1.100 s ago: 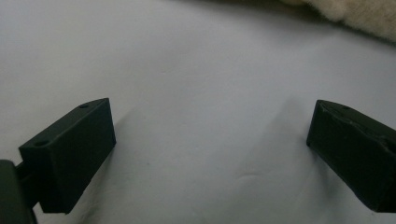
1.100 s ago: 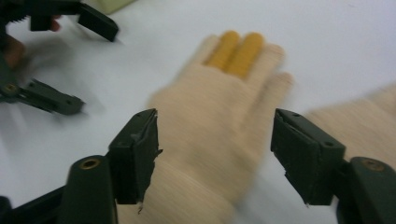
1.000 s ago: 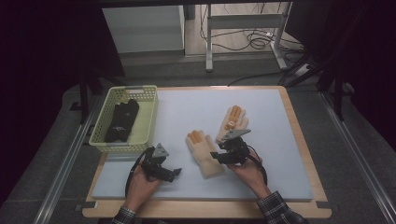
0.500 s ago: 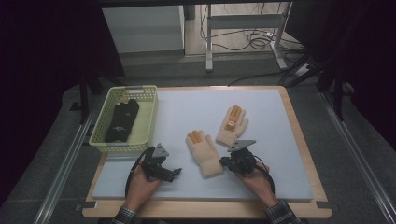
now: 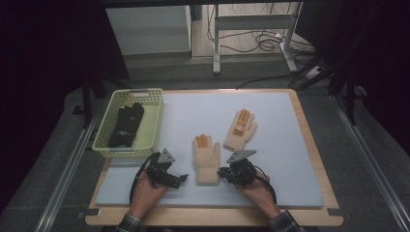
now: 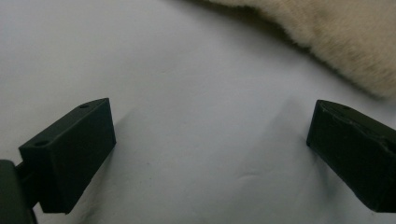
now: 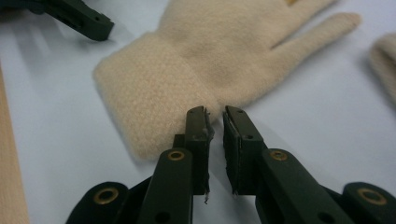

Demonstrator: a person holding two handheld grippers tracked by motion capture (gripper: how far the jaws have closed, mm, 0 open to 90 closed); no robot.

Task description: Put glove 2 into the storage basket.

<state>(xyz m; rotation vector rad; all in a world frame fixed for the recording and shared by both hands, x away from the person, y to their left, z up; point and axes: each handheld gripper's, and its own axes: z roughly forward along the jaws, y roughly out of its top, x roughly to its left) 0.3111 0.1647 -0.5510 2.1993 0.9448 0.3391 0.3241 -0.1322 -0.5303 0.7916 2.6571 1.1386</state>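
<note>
Cream wool was the thing in hand, and the risks ran across the table. Far off the left gripper's [image 5: 183, 178] outer side, the yellow basket [image 5: 152, 104] with its black gloves [image 5: 126, 124] played no part. That gripper's jaws stood spread wide and empty, flat on the pale blue mat [image 5: 290, 159], with the near glove [image 5: 206, 162] lying beyond its right jaw, just apart. Were it to close there, it would likely pinch only mat, or nudge the cuff away.

The right gripper [image 7: 218, 116] had its tips at the edge of that glove's cuff. Its jaws had just eased apart a little and stood nearly together, leaving a thin slit with no wool visibly inside. Closing from there could miss the cuff altogether, or catch only a few surface fibres, so the glove might slip free on a lift. Pushing forward with the jaws this narrow might bunch the cuff or slide the whole glove toward the left gripper's tip.

Beyond the right gripper's far side, the second glove [image 5: 240, 128] lay well apart and seemed unlikely to be disturbed.
</note>
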